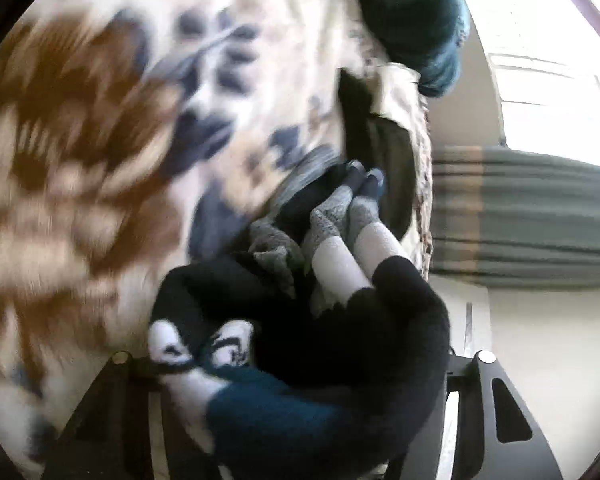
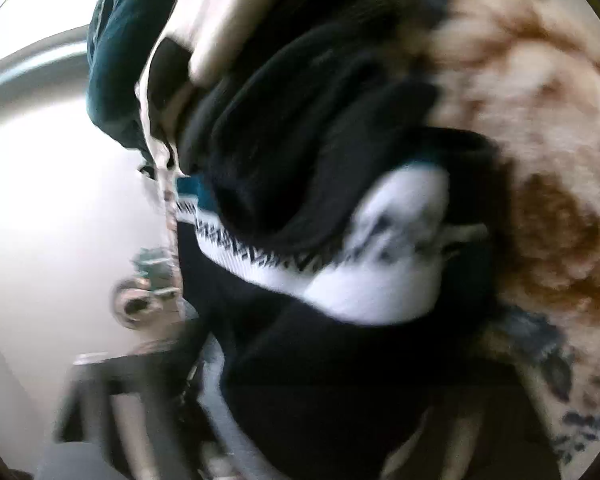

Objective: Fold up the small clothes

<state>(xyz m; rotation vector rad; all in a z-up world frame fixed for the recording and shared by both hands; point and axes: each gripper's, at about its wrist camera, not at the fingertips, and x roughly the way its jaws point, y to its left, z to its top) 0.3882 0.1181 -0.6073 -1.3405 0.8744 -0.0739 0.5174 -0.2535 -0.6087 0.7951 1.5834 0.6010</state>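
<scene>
We look along the left gripper (image 1: 300, 420) and find a heap of small clothes pressed between its two black fingers (image 1: 504, 408) — a teal, white and black patterned sock (image 1: 220, 384) lies lowest, with a fuzzy black garment (image 1: 360, 332) bunched over it, so the jaws stand wide with cloth filling the gap, though we cannot tell how firmly they bite. Beyond the black bundle two grey marled socks with white cuffs and dark navy toes (image 1: 352, 224) lie side by side, touching it, near the right edge of a cream bedspread with brown and blue floral print (image 1: 100, 160). A dark teal knitted cloth (image 1: 416, 12) sits at the far right edge of the bedspread, and a grey-green striped curtain (image 1: 532, 208) hangs past that edge.

In the right wrist view, heavily blurred, the right gripper (image 2: 300, 420) is almost buried: a black fabric with a white zigzag-trimmed band (image 2: 364, 264) covers the space between its fingers, and we cannot tell how its jaws stand. The bedspread (image 2: 540, 160) fills the right side — the teal cloth (image 2: 116, 60) hangs at the upper left
</scene>
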